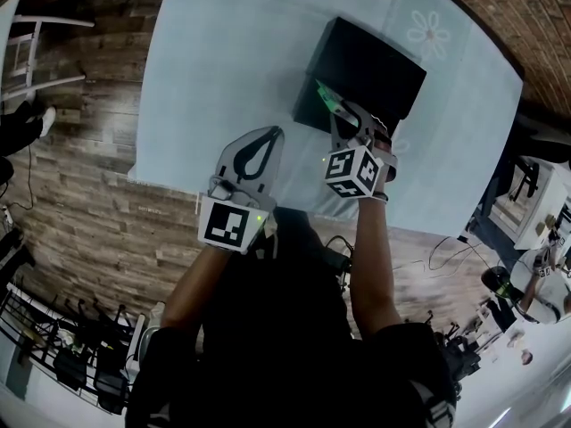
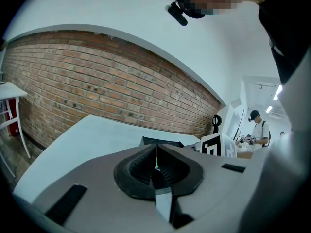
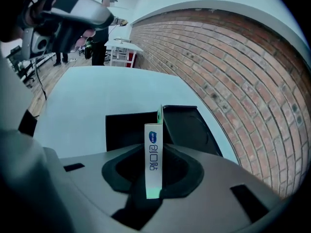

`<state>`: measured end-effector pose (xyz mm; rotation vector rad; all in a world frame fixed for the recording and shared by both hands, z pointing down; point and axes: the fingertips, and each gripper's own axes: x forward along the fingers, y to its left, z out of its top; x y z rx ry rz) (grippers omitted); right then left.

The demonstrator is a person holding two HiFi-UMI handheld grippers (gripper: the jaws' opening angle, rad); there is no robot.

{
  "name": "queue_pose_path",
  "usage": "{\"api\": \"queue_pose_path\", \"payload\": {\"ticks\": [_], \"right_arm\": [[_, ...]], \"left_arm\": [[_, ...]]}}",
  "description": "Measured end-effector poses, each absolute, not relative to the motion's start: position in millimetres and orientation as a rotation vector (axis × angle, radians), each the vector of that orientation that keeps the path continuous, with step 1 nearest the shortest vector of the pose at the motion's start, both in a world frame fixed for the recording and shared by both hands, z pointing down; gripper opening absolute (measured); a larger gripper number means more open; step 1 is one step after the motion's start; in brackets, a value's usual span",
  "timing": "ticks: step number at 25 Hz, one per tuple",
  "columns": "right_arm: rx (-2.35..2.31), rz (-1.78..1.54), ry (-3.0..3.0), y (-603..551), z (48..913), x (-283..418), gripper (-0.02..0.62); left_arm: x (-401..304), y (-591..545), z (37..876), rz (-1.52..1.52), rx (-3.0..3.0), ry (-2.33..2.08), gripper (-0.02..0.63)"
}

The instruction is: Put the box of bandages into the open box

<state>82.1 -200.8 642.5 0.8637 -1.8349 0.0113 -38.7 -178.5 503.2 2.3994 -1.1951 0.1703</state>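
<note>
A black open box [image 1: 366, 74] lies on the light blue table [image 1: 223, 52], toward its far right. My right gripper [image 1: 343, 114] hangs over the box's near edge, shut on the box of bandages [image 1: 328, 99], a thin white carton with green trim. In the right gripper view the carton [image 3: 153, 135] stands upright between the pads, blue print facing me, with the black box [image 3: 187, 125] right behind it. My left gripper [image 1: 269, 135] is shut and holds nothing, hovering over the table's near edge to the left of the black box. Its own view shows the jaws [image 2: 156, 166] pressed together.
The table's near edge [image 1: 178, 184] drops to a wooden floor [image 1: 80, 176]. A white chair [image 1: 36, 52] stands at the far left. A brick wall [image 3: 228, 72] runs behind the table. People stand in the background [image 3: 104, 28]. A flower print [image 1: 426, 32] marks the tablecloth beyond the box.
</note>
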Motion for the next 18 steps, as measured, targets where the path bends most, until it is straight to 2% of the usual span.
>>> {"api": "queue_pose_path", "payload": {"ticks": [18], "right_arm": [[0.819, -0.032, -1.836, -208, 656, 71, 0.109]], "left_arm": [[-44, -176, 507, 0.179, 2.394, -1.184, 0.035]]}}
